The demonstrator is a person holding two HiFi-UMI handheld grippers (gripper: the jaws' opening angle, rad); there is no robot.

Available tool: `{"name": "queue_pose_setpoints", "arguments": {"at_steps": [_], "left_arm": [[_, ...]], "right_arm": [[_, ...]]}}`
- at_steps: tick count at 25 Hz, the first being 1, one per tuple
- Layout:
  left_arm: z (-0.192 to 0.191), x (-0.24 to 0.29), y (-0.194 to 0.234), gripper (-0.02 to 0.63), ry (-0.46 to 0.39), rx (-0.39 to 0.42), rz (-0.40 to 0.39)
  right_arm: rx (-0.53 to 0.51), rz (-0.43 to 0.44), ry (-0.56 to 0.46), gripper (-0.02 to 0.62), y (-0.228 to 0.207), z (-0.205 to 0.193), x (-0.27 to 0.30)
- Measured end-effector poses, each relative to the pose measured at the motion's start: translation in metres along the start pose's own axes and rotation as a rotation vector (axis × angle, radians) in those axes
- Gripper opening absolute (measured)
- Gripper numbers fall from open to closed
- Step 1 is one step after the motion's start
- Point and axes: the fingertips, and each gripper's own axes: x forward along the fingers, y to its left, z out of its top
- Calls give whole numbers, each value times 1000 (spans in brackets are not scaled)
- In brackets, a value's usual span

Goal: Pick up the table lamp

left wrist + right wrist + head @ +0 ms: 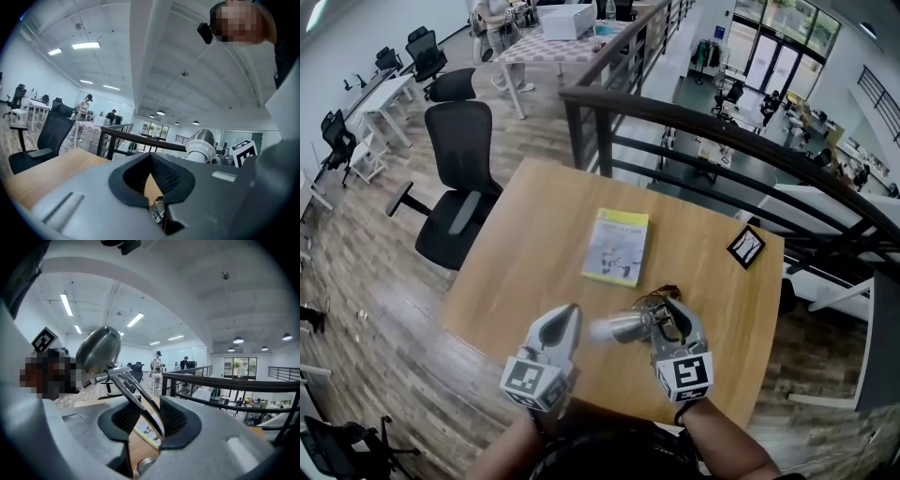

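Presently, the table lamp [623, 328] sits at the near part of the wooden table [516, 244], between the two grippers and nearer than the yellow-edged booklet [617, 246]. The right gripper [672, 311] is clenched on it. In the right gripper view the lamp's thin arm rods [133, 397] cross the jaw gap on a slant, bearing on the left pad higher up and on the right pad lower down. The metal shade [98, 350] stands above and to the left of those jaws. The lamp's long axis runs left to right, roughly level, with the shade's mouth pointing left towards the left gripper [570, 312]. That gripper is just beside the shade, its fingertips together and nothing clamped between them. Contact between the lamp and the table cannot be confirmed from any view.
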Motion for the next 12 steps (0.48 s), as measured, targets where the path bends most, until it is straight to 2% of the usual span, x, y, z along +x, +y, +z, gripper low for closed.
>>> {"name": "queue_pose_setpoints", "arguments": {"at_steps": [4, 12], "left_arm": [[1, 2, -1, 2, 0, -1, -8], [6, 9, -15, 2, 3, 5, -39]], "right_arm": [[-21, -40, -10, 91, -15, 3, -6], [-12, -95, -10, 72, -47, 8, -13]]}}
